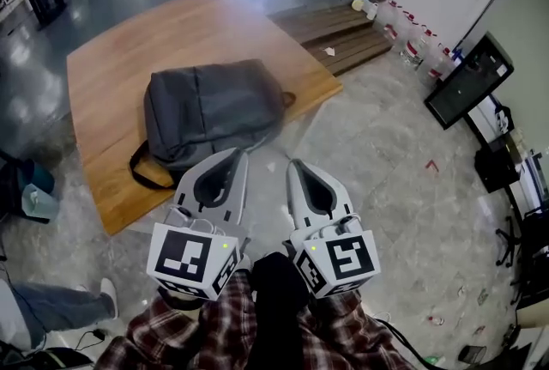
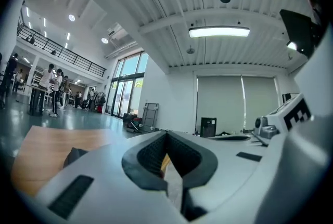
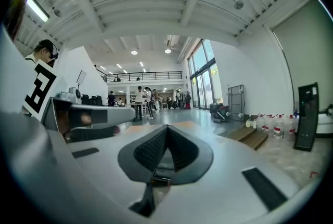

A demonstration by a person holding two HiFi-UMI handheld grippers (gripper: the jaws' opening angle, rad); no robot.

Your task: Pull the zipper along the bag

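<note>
A polished hall floor carries a wooden tabletop [image 1: 171, 33]. We hold the left gripper [image 1: 233, 160] and right gripper [image 1: 298, 166] side by side, fingers clenched on nothing. The grey backpack [image 1: 210, 106] lies ahead of them, well apart. We judge the approach not yet begun: next we must reach in and find the zipper pull, which we cannot make out.

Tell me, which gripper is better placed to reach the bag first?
Left, probably. The left gripper points at the bag, its tip near the bag's edge; the right gripper is over the floor. Both are empty.
</note>
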